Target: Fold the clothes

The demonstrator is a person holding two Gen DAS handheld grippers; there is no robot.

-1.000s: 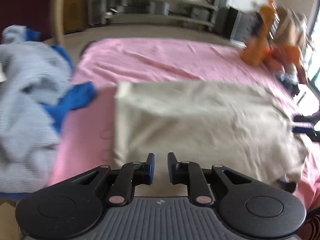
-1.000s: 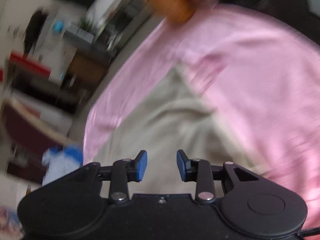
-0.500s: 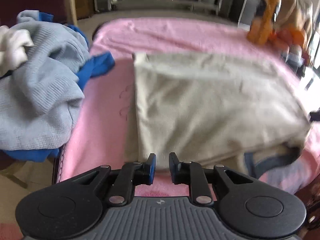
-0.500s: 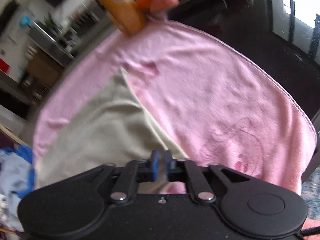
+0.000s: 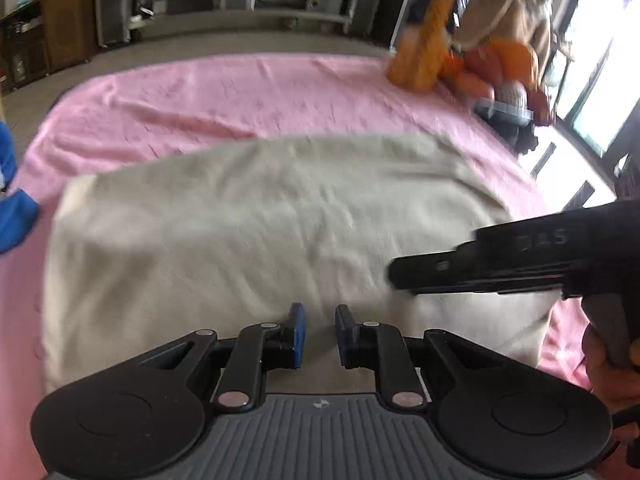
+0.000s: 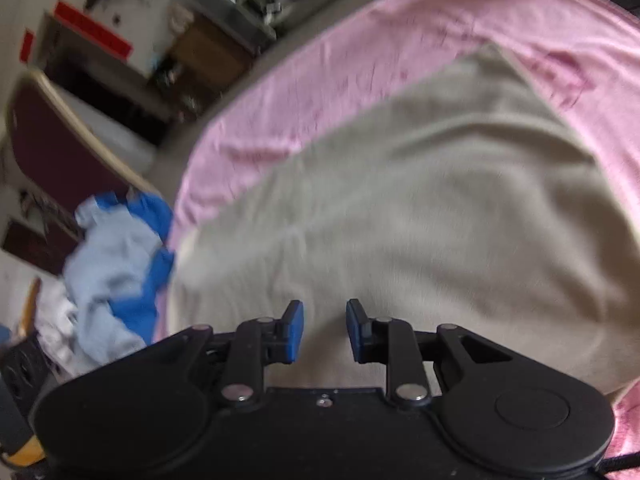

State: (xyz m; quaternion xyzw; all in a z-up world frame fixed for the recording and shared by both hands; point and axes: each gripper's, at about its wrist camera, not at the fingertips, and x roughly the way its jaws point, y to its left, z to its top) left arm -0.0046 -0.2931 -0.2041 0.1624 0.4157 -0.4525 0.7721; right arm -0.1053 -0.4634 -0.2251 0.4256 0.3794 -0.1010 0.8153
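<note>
Since half a second ago we have swung both grippers over the beige cloth (image 5: 280, 216), which lies at twelve o'clock, long axis nine-to-three; left gripper (image 5: 319, 334) narrowly spread and empty, right gripper (image 6: 325, 330) opening, empty.

My left gripper (image 5: 319, 334) is matte black with a ribbed grey deck, blue pads (image 5: 298, 334) and silver pivot screws. My right gripper (image 6: 324, 330) has the same black linkage and a thin black cable at five o'clock; its side carries faint raised lettering.
</note>
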